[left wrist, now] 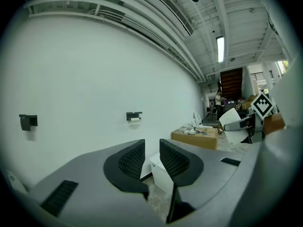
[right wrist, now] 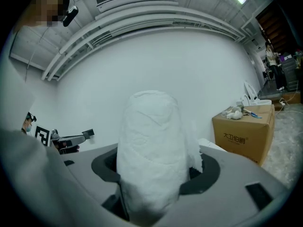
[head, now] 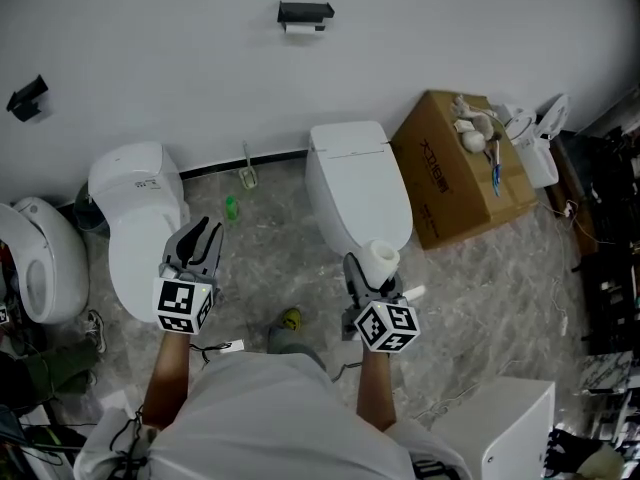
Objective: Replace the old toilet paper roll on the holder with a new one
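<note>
One new roll point(head: 380, 259) clamped upright in right gripper point(head: 374, 276), lower centre. Soft paper may crush or slip; loose flap may unwind. Old roll point(head: 299, 29) on holder point(head: 305, 12), upper centre, well apart. Left gripper point(left wrist: 151, 158) jaws slightly apart, empty.

The white crinkled paper roll point(right wrist: 150, 160); black wall-mounted holder point(head: 305, 12); brown cardboard box point(head: 445, 178) (with black print); grey veined stone floor point(head: 490, 288).
</note>
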`<state>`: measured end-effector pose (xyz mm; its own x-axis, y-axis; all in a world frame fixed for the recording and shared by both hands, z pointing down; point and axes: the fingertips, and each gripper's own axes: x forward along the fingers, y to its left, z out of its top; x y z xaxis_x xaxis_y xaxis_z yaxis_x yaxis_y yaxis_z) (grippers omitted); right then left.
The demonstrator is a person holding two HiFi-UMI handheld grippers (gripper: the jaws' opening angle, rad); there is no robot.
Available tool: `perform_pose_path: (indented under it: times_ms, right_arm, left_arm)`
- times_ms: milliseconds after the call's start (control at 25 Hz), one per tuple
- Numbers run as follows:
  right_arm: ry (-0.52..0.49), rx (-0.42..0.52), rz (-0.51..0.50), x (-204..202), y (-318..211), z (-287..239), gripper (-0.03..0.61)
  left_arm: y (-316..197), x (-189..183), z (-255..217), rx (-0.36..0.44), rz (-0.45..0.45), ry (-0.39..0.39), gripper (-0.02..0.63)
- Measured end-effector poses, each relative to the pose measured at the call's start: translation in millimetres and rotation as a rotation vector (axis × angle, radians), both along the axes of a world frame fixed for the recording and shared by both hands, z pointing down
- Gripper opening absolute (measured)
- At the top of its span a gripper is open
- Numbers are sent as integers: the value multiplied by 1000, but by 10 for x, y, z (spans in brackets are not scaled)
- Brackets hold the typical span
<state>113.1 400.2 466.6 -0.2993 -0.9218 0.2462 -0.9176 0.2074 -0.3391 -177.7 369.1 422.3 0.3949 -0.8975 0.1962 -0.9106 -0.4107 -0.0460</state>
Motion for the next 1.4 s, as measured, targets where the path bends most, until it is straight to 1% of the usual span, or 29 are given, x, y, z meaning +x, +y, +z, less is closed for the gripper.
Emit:
perform_pose_path:
  times_ms: [200, 360, 520, 680, 920, 1040, 1400]
  right_arm:
    - [-12, 24, -37, 171, -520, -89, 308]
    - [1, 29, -50, 412, -823, -91, 308]
    - [1, 25, -50, 703, -1088, -91, 309]
    - [-8, 23, -45, 871, -1289, -53, 308]
    - [-16, 21, -51, 888, -1567, 17, 309]
    - [-13, 20, -47, 885, -1719, 47, 309]
    - [10, 13, -8, 776, -2528, 98, 308]
  left_arm:
    - [-440, 164, -39, -3, -44, 37, 106]
    - [-775, 420, -101, 11, -56, 40, 106]
    - [-1071, 726, -207, 35, -37, 20, 106]
    - [-1218, 916, -148, 34, -13, -16, 106]
    - [-1485, 900, -88, 24, -35, 1, 106]
    - [-1666, 895, -70, 27, -31, 2, 106]
    - [-2627, 843, 2, 38, 19, 18, 106]
